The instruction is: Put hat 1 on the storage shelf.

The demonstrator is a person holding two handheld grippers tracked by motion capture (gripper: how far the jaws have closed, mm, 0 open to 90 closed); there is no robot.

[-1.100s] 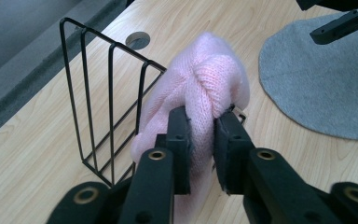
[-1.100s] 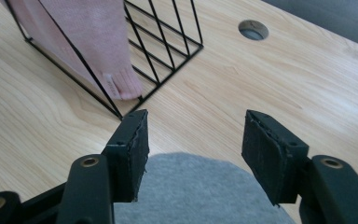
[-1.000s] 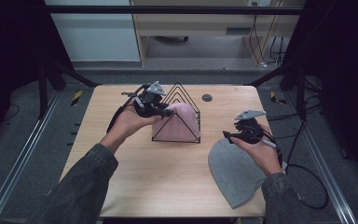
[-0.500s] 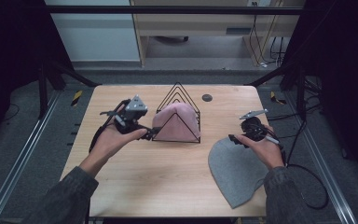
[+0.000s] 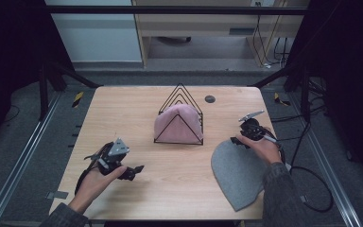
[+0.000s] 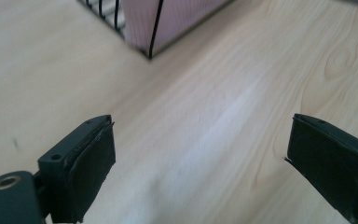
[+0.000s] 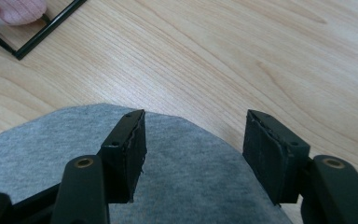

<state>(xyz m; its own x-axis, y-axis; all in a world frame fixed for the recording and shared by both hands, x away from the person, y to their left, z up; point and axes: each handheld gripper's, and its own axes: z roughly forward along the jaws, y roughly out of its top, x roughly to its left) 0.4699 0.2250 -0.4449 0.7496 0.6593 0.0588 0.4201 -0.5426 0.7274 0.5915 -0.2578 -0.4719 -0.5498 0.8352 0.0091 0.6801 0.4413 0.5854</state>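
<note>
Directly below the open right tool (image 7: 193, 149) lies the grey cloth (image 7: 191, 186).

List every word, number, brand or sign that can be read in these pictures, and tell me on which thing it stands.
None: no readable text stands on anything here.
The pink cloth, the wire rack, the grey cloth and the table carry no writing.
The yellow and black tape on the floor is a striped marking, without words.
The dark round spot on the table is too small to tell.

A lab: a bare wooden table (image 5: 123, 113) inside a black metal frame (image 5: 170, 9), cables (image 5: 312, 189) trailing, taped floor.
</note>
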